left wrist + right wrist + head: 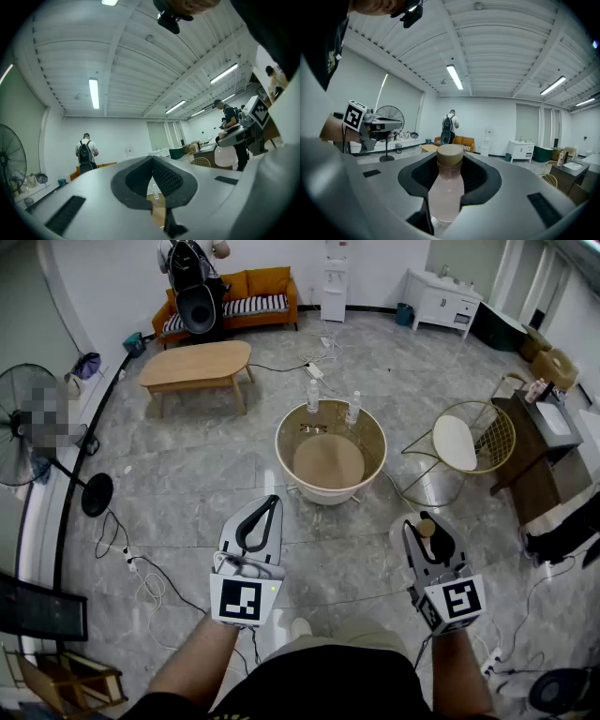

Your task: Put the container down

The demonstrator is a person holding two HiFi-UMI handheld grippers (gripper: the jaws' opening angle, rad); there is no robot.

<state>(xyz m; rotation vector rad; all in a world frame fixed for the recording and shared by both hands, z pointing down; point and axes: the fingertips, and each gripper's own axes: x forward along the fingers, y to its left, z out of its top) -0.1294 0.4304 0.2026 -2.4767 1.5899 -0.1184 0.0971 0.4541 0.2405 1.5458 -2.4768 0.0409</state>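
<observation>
Jaws of right gripper point(450, 164) pinch the container point(445, 197) upright, presumably for set-down on far table point(278, 442); left gripper point(152, 161) jaws pressed together, empty.

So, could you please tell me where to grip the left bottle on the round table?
I'd grip the left bottle around its mid-body, jaws level, from its open left side: it stands upright, and the second bottle stands to its right.
</observation>
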